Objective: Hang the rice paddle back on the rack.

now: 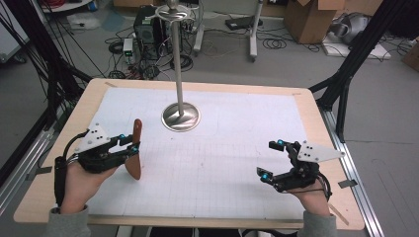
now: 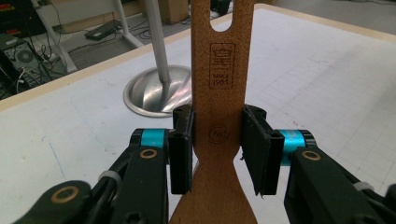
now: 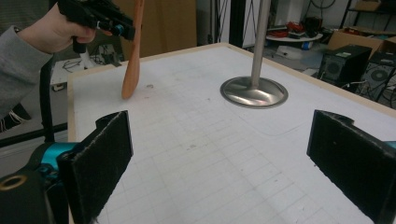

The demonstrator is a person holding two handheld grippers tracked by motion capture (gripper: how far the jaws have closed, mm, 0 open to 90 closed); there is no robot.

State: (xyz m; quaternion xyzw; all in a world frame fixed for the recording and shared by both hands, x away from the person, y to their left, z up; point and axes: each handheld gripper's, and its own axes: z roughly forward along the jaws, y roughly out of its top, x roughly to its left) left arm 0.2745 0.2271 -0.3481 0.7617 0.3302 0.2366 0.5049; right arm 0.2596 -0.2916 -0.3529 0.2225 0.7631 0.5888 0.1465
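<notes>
The wooden spatula (image 2: pixel 218 107) is being pinched at its neck by the left gripper (image 1: pixel 129 146), blade down, probably so the slotted end (up top) can be hooked onto the metal stand (image 1: pixel 180 98) just beyond. The right gripper (image 1: pixel 274 159) is being held spread wide, empty, well off to the side.

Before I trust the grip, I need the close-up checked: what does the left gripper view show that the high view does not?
Left gripper view alone: the burned-in stamp, the slot in the handle, and both pads pressing the wooden spatula at its narrow neck. High view alone: the right gripper, open, and the table edge. Both: the spatula, the left gripper and the metal stand.
</notes>
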